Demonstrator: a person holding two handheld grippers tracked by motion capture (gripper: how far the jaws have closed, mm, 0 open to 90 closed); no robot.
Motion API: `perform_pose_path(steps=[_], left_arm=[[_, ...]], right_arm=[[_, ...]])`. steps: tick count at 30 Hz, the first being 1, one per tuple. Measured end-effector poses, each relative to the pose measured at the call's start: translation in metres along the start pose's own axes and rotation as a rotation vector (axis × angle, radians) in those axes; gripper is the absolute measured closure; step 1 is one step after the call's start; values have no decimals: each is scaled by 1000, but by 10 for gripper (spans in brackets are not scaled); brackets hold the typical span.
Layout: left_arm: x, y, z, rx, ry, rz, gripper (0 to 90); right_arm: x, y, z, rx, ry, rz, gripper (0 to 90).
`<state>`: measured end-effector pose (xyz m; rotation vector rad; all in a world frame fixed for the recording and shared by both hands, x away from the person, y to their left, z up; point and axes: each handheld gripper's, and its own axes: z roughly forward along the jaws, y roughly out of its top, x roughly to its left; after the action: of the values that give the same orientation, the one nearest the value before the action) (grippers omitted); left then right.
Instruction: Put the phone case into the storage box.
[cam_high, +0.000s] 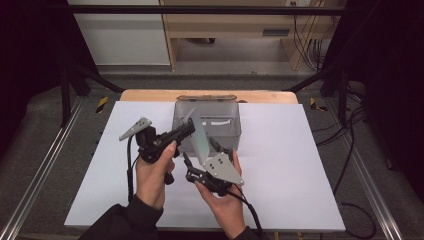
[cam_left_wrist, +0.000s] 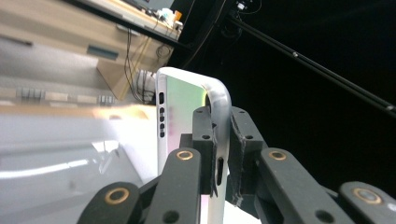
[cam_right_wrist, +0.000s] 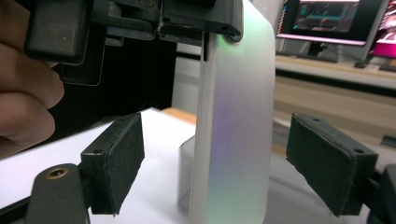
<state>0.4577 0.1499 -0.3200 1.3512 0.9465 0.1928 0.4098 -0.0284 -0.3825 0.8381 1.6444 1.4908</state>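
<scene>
Left tongs (cam_left_wrist: 219, 154): clamped on the phone case (cam_left_wrist: 184, 116) edge.
Right tongs (cam_right_wrist: 215, 158): apart, pads clear of case.
Phone case: held above tabletop (cam_high: 280, 165), near the clear bin (cam_high: 220, 127).

Beyond my white table top (cam_high: 300, 165) I see grey carpeted floor (cam_high: 45, 130), a pale wooden desk (cam_high: 225, 30), black curtains (cam_high: 30, 45) and lit monitors (cam_right_wrist: 334, 16).
</scene>
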Motion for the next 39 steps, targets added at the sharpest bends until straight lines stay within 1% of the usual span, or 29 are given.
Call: perform_pose_path(steps=[1, 4, 7, 8, 10, 11, 14, 15, 16, 17, 18, 20, 21, 22, 23, 25, 26, 27, 28, 30, 34, 37, 39], left_arm=[[-2, 6, 5, 0, 4, 12, 823], [-8, 25, 21, 1, 12, 24, 823], [-15, 41, 35, -7, 23, 49, 823], [-15, 41, 35, -7, 23, 49, 823], [-17, 50, 43, -9, 24, 56, 823], [-20, 57, 49, -9, 27, 57, 823], [-22, 66, 54, -18, 27, 56, 823], [-22, 66, 54, -18, 27, 56, 823], [-23, 68, 54, -25, 30, 52, 823], [-22, 69, 54, -26, 32, 54, 823], [-22, 69, 55, -28, 39, 50, 823], [-21, 67, 55, -22, 45, 53, 823], [-19, 65, 54, -20, 46, 44, 823], [-18, 64, 54, -20, 46, 38, 823], [-17, 63, 54, -17, 49, 41, 823], [-16, 60, 54, -12, 53, 40, 823], [-16, 60, 54, -12, 53, 40, 823], [-15, 58, 55, -11, 55, 35, 823], [-13, 57, 55, -7, 56, 31, 823], [-12, 54, 55, -4, 58, 19, 823], [-8, 48, 55, 9, 63, 17, 823], [-4, 44, 55, 9, 65, -2, 823], [-4, 44, 55, 11, 66, -3, 823]], right_arm=[[-3, 4, 2, -6, -6, 1, 190], [-15, 19, 10, -34, -26, 0, 181], [-25, 33, 20, -55, -47, -10, 170], [-25, 33, 20, -55, -47, -10, 170], [-33, 42, 28, -66, -61, -17, 164], [-38, 48, 35, -69, -79, -32, 157], [-44, 54, 42, -69, -91, -36, 148], [-44, 54, 42, -69, -91, -36, 148], [-46, 55, 44, -67, -104, -35, 148], [-50, 56, 46, -74, -120, -14, 166], [-51, 56, 47, -74, -124, -12, 181], [-52, 56, 48, -70, -127, -12, 195], [-51, 54, 50, -68, -138, -26, 230], [-50, 54, 51, -66, -135, -27, 247], [-48, 53, 51, -62, -129, -26, 265], [-46, 51, 53, -66, -134, -38, 305], [-45, 51, 53, -68, -135, -37, 334], [-45, 51, 53, -68, -135, -37, 334], [-43, 49, 55, -67, -131, -34, 372], [-41, 46, 58, -61, -130, -46, 403], [-39, 42, 59, -59, -130, -53, 427], [-38, 39, 61, -49, -132, -61, 454], [-38, 39, 61, -49, -136, -62, 466]])
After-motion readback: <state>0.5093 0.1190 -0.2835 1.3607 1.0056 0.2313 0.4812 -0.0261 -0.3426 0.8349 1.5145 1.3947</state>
